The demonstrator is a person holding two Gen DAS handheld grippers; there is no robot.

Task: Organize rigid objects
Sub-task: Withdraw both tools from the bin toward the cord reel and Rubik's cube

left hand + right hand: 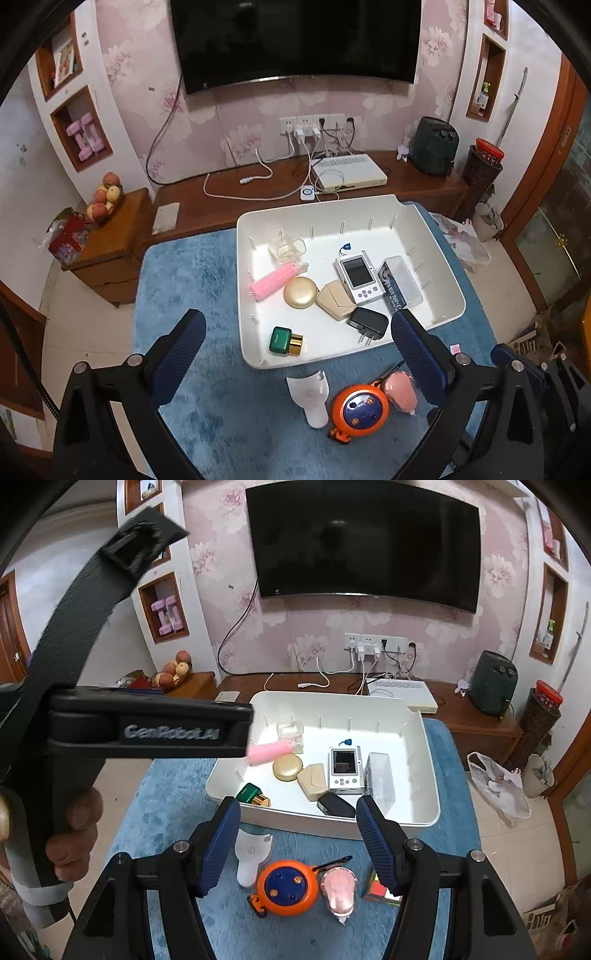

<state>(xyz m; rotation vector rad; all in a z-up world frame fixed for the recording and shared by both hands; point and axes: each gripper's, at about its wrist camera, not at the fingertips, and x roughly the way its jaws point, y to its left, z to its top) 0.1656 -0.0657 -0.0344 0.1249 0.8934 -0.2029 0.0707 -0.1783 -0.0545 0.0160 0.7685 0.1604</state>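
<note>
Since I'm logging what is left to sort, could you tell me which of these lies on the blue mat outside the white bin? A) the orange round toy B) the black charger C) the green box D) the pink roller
A: the orange round toy lies on the blue mat in front of the white bin; the other three sit inside the bin.

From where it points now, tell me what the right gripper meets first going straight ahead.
Likely the near wall of the white bin, around the black charger lying just inside it. The right gripper is open and empty; depth is uncertain.
</note>
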